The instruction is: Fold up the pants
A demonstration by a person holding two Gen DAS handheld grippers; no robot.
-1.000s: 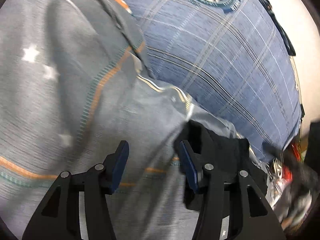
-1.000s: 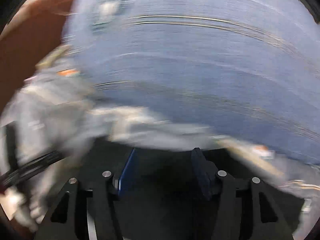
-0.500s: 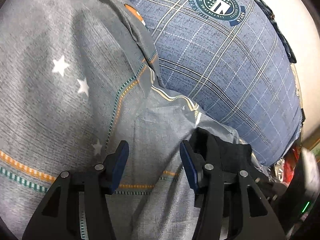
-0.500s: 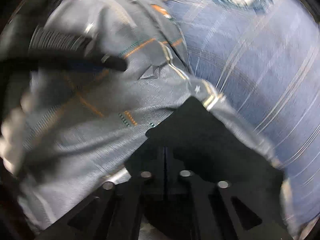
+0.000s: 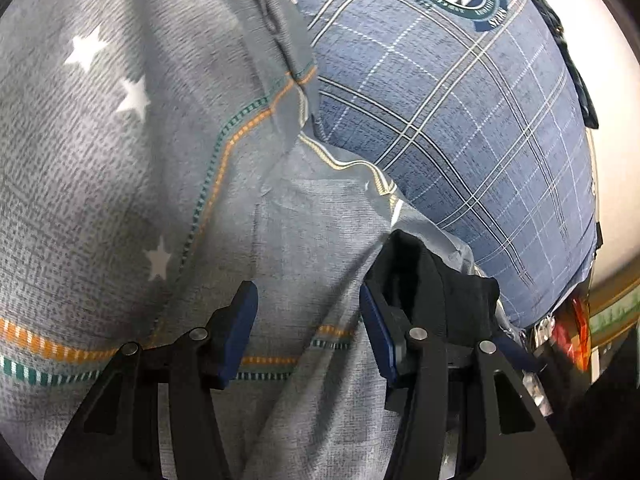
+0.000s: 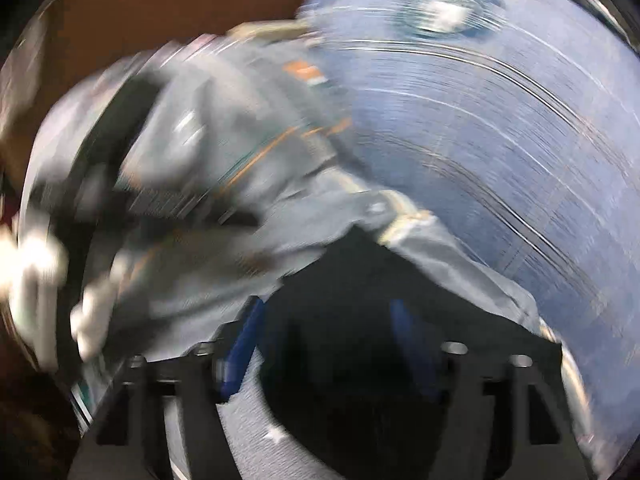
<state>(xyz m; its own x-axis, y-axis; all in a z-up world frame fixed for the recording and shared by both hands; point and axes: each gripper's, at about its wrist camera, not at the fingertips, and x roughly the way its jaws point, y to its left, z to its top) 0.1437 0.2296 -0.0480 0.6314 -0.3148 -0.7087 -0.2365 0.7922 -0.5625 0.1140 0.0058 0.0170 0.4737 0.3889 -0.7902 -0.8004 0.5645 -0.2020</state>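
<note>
Pants (image 5: pixel 436 280) look black and sit bunched on the grey starred sheet (image 5: pixel 120 160), right beside the blue plaid pillow (image 5: pixel 460 120); only a dark lump shows in the left view, against the outer side of the left tongs' (image 5: pixel 308 332) right finger. Step in hand, as a guess: getting a first hold on the pants so they can be laid flat before any fold. To do it well, aim each pair of tongs at a clean edge, waistband or cuff, not the middle of the bunch, and take only pants cloth, since the sheet below is loose and wrinkled and could get pinched along with it. Lift clear of the pillow, spread flat, then fold. Left tongs: spread wide, blue pads apart, nothing between them, only sheet visible through the gap; whether the tips touch the sheet I cannot tell. The right finger looks in contact with the pants, but that is no grip. Right tongs (image 6: pixel 324 332): view heavily motion-blurred; blue pads seem well apart with dark cloth, probably the pants (image 6: pixel 348 300), filling the space between and in front. Reads as spread and not pinching, though contact with the cloth is unclear. The blur also hides exact pants edges here.
</note>
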